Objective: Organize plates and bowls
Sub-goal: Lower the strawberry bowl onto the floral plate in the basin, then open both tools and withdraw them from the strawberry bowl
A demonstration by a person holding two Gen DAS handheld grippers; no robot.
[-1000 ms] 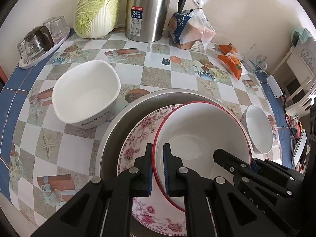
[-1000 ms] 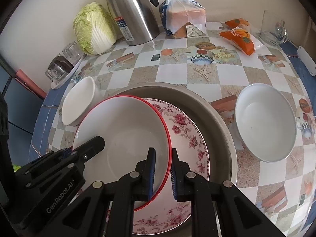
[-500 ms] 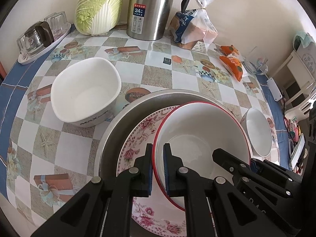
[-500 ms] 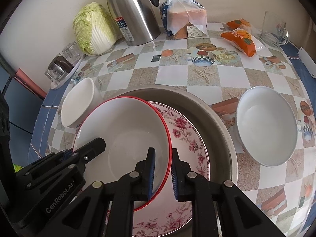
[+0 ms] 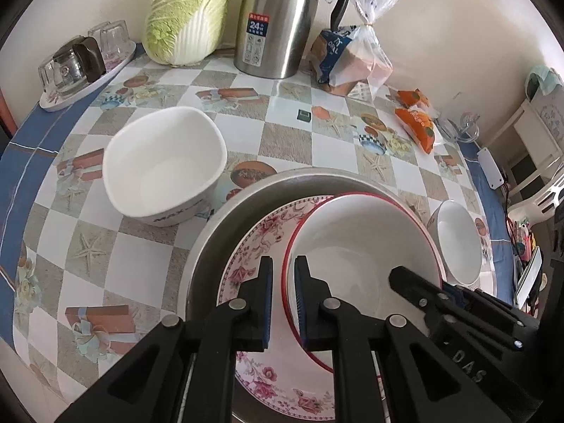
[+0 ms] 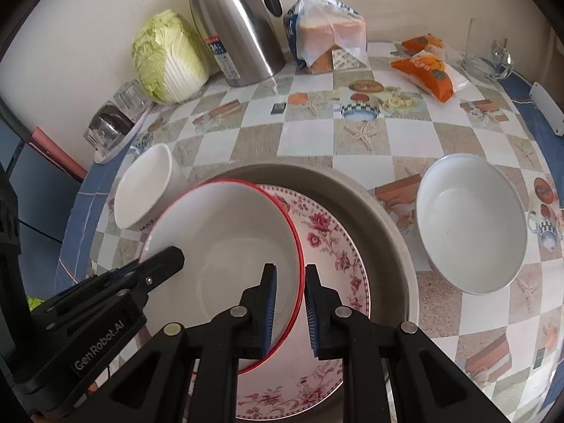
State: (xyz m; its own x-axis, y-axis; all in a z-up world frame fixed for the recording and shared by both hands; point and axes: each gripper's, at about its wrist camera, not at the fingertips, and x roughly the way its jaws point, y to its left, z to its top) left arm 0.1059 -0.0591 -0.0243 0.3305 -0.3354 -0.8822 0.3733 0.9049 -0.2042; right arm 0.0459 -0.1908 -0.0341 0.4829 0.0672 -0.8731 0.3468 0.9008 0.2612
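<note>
A red-rimmed white bowl (image 5: 359,246) (image 6: 225,239) lies tilted on a floral plate (image 5: 253,246) (image 6: 328,239) inside a wide metal basin (image 5: 218,229) (image 6: 384,232). My left gripper (image 5: 283,268) straddles the bowl's left rim. Its jaws are opening, and a sliver of plate shows between the outer pad and the rim. My right gripper (image 6: 289,275) is shut on the bowl's right rim. A white square bowl (image 5: 165,162) (image 6: 144,187) stands left of the basin. A round white bowl (image 5: 458,246) (image 6: 469,225) stands to its right.
Along the wall stand a steel kettle (image 5: 282,21), a cabbage (image 5: 187,14) and a bagged loaf (image 5: 352,60). A tray of glasses (image 5: 81,67) sits far left, orange snack packets (image 5: 416,123) far right. The checked tablecloth shows between basin and kettle.
The left jaws have parted slightly around the bowl's rim. The left view has drawn back a little. The right gripper and the bowl have stayed put.
</note>
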